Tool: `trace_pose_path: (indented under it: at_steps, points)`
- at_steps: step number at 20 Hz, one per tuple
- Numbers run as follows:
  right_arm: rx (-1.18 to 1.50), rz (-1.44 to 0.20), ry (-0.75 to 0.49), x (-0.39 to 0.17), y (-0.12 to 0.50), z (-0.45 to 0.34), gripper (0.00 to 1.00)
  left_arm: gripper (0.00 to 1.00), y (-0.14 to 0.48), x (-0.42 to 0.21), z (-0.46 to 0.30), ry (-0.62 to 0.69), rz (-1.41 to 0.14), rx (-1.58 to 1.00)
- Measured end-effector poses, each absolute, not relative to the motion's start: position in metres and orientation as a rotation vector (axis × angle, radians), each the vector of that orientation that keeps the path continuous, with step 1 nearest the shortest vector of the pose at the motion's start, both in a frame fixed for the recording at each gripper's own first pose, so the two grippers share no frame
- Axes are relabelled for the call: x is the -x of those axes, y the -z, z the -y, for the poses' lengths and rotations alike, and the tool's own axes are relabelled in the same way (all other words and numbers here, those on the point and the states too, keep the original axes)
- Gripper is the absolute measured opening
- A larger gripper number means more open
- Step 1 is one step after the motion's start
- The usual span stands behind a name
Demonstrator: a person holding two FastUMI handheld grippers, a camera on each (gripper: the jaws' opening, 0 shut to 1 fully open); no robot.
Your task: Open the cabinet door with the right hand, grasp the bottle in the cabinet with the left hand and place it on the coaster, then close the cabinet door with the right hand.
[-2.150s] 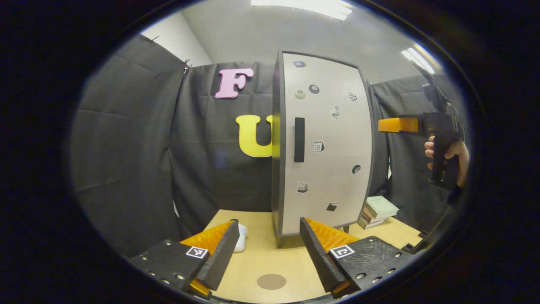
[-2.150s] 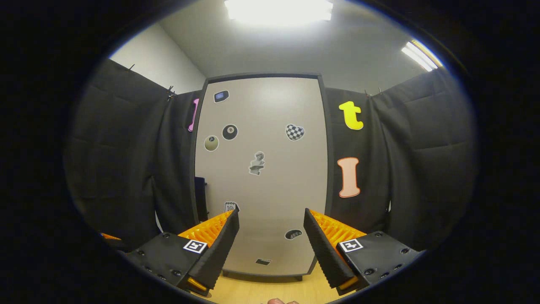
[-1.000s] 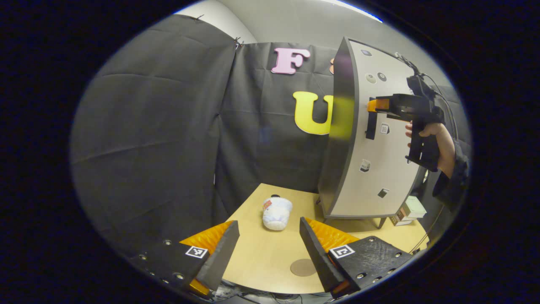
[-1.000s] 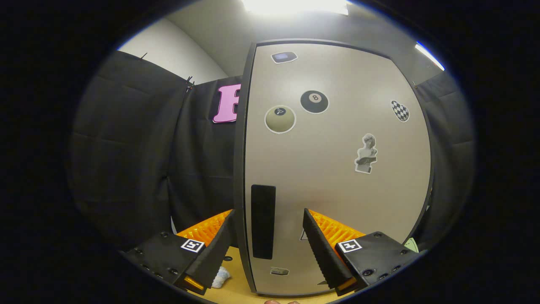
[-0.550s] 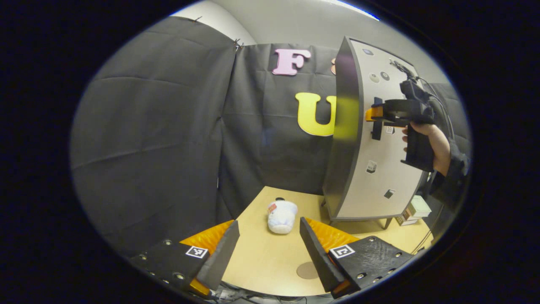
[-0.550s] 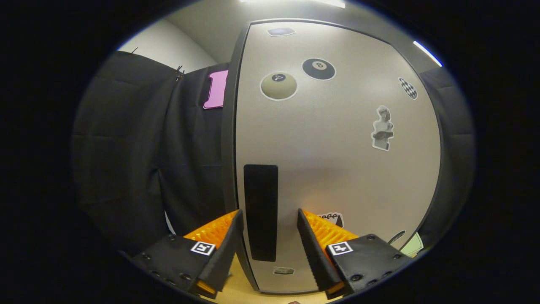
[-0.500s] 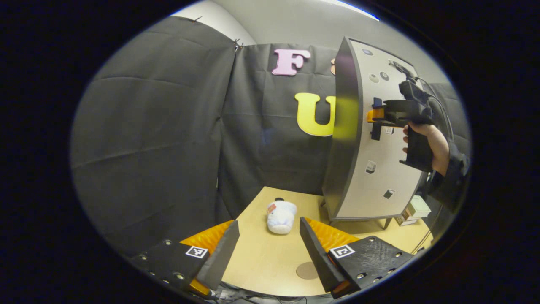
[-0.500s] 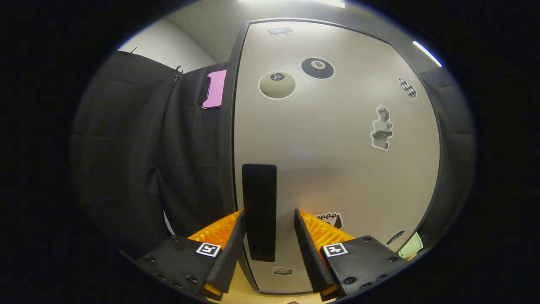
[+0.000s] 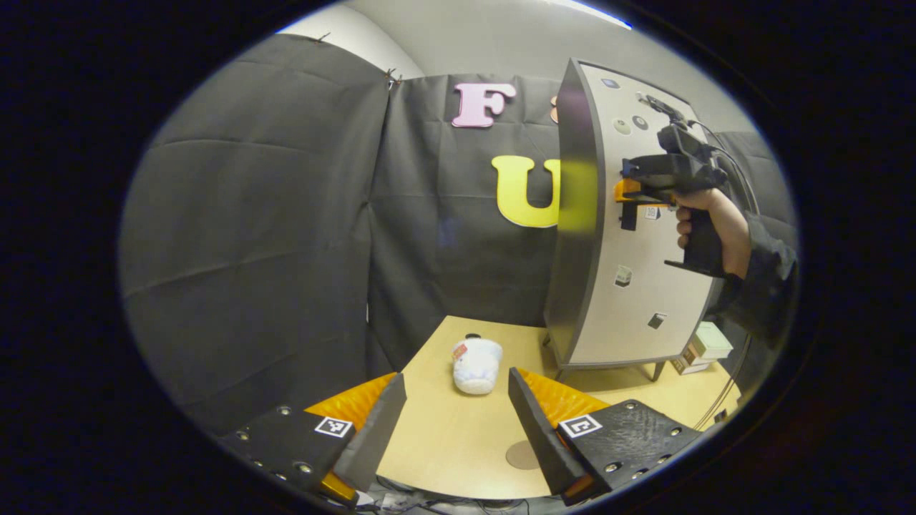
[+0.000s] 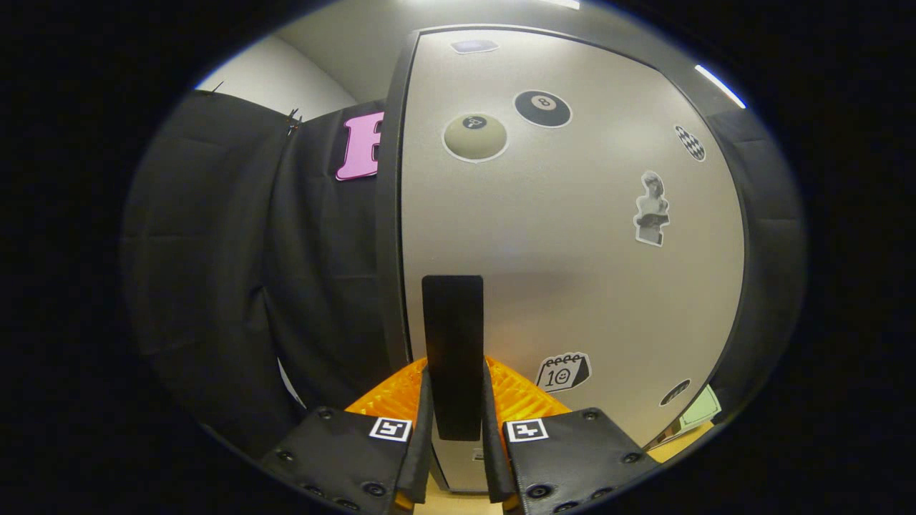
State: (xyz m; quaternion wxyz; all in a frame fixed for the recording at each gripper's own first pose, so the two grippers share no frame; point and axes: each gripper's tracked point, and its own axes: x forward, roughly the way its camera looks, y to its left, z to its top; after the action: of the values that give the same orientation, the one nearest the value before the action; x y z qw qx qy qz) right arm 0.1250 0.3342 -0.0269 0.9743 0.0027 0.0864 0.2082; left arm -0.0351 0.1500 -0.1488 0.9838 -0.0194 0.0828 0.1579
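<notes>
A tall grey cabinet (image 9: 572,236) stands on the wooden table, its pale stickered door (image 10: 572,250) flush with the frame, so the inside is hidden. My right gripper (image 10: 453,400) is shut on the door's black vertical handle (image 10: 452,336), one finger pressed on each side. In the left gripper view the same right gripper (image 9: 624,192) is held against the handle (image 9: 629,217) by a hand (image 9: 719,222). My left gripper (image 9: 454,415) hovers open with nothing between its fingers, low over the table's near edge. The round brown coaster (image 9: 521,455) lies just beside its right finger.
A white soft-looking object with a dark cap (image 9: 476,365) lies on the table (image 9: 444,443) left of the cabinet's feet. A stack of books (image 9: 705,347) sits right of the cabinet. Black cloth walls close in behind and to the left.
My right gripper moved in on the handle and its fingers closed onto it. My left gripper stayed open and barely shifted. The door has not swung.
</notes>
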Motion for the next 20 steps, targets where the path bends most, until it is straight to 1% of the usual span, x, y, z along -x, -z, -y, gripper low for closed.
trace_pose_path:
  at_steps: [1,2,3,4,5,6,7,11,14,16,20]
  points:
    - [0.003,-0.167,-0.427,-0.125,0.026,-0.334,0.29,0.87,0.148,0.037,-0.149,-0.317,-0.164,0.036]
    - [0.027,-0.154,-0.437,-0.125,0.025,-0.333,0.29,0.89,0.149,0.038,-0.148,-0.316,-0.163,0.043]
    - [0.033,-0.146,-0.447,-0.123,0.025,-0.334,0.26,0.90,0.149,0.039,-0.146,-0.312,-0.160,0.055]
    - [0.026,-0.153,-0.459,-0.123,0.026,-0.334,0.26,0.89,0.148,0.039,-0.145,-0.308,-0.159,0.066]
    - [0.014,-0.157,-0.473,-0.122,0.026,-0.333,0.21,0.89,0.149,0.038,-0.144,-0.309,-0.160,0.071]
    - [0.015,-0.167,-0.491,-0.124,0.029,-0.333,0.20,0.87,0.147,0.038,-0.145,-0.317,-0.160,0.065]
    - [0.014,-0.164,-0.505,-0.121,0.026,-0.333,0.16,0.87,0.146,0.039,-0.145,-0.320,-0.154,0.055]
    - [0.022,-0.151,-0.549,-0.116,0.026,-0.330,0.16,0.87,0.136,0.040,-0.132,-0.302,-0.133,0.051]
    - [0.026,-0.136,-0.586,-0.113,0.026,-0.326,0.17,0.90,0.139,0.043,-0.124,-0.303,-0.140,0.044]
    - [0.015,-0.133,-0.611,-0.111,0.026,-0.325,0.16,0.87,0.141,0.047,-0.119,-0.308,-0.144,0.047]
    - [0.018,-0.120,-0.656,-0.106,0.024,-0.322,0.15,0.88,0.141,0.054,-0.108,-0.319,-0.149,0.050]
